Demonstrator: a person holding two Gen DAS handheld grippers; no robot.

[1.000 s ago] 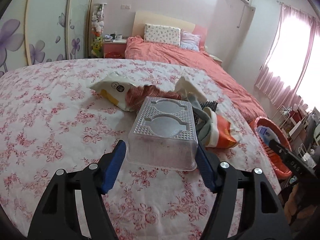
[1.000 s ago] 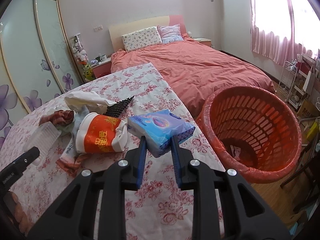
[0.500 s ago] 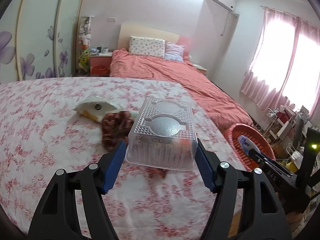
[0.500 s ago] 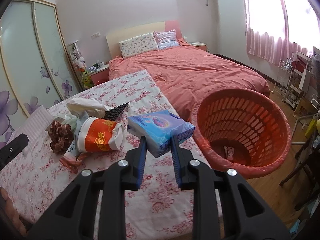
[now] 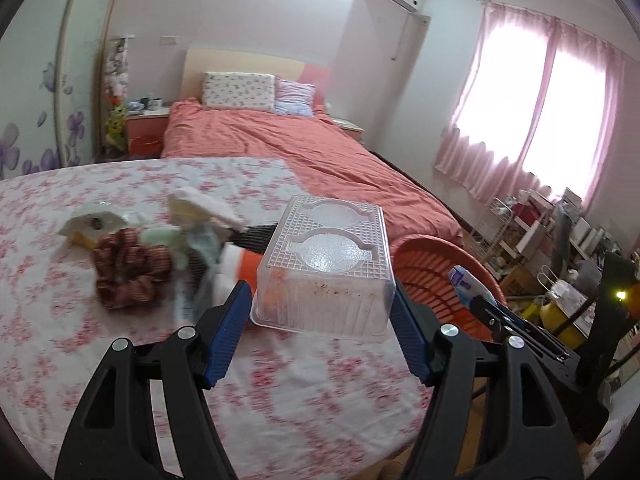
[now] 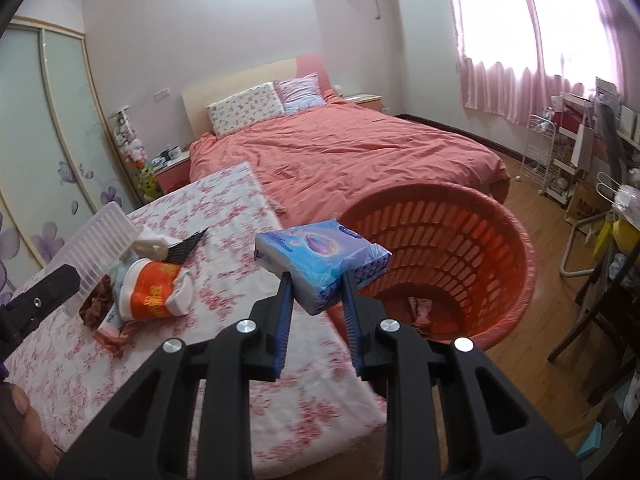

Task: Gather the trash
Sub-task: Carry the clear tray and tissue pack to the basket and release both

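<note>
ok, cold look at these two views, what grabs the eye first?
Both grippers are loaded: the left gripper clamps a clear plastic container upside down, and the right gripper pinches a blue tissue pack beside the rim of the orange basket. Next comes the trash pile on the floral cover, led by the orange-and-white cup.

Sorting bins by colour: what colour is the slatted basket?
Orange-red basket, clearest in the right wrist view.
</note>
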